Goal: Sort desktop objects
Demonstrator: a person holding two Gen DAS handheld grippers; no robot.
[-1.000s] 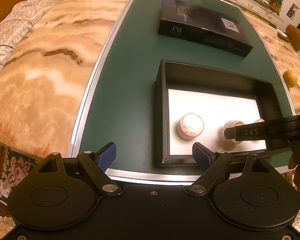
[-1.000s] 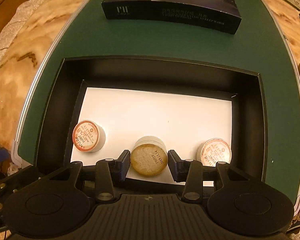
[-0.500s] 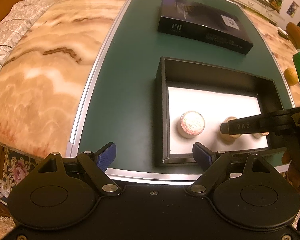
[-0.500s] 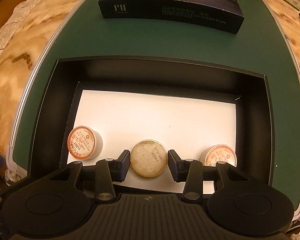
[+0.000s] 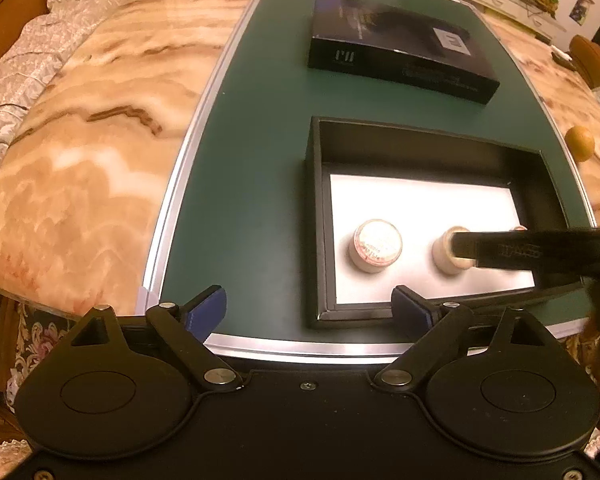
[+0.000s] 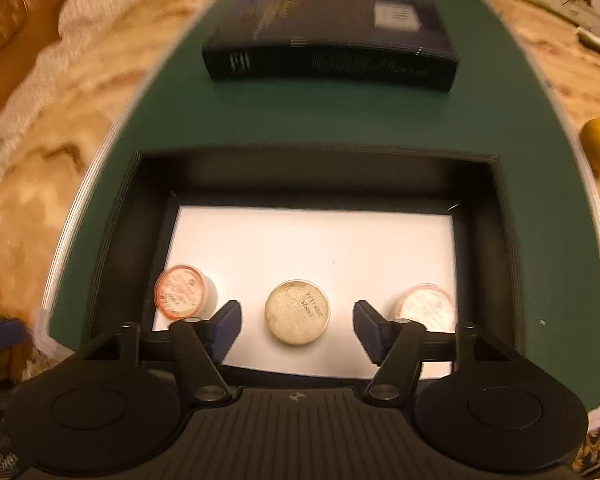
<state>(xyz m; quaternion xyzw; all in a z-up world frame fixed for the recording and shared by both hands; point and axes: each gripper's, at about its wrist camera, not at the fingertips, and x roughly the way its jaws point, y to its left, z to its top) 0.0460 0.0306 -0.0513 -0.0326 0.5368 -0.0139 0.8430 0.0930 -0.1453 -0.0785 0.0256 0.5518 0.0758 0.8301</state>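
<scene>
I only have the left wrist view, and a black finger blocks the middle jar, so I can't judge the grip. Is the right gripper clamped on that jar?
Observer: No. In the right wrist view the right gripper has its jaws opening. The middle jar sits between the pads with a gap on each side.
Operator: Is it upright?
Observer: Yes, it stands on the white floor of the tray, with its beige lid facing up.
Operator: What is the sliver behind the finger?
Observer: A third jar with a red-rimmed lid. It stands to the right of the middle one and apart from it.
</scene>
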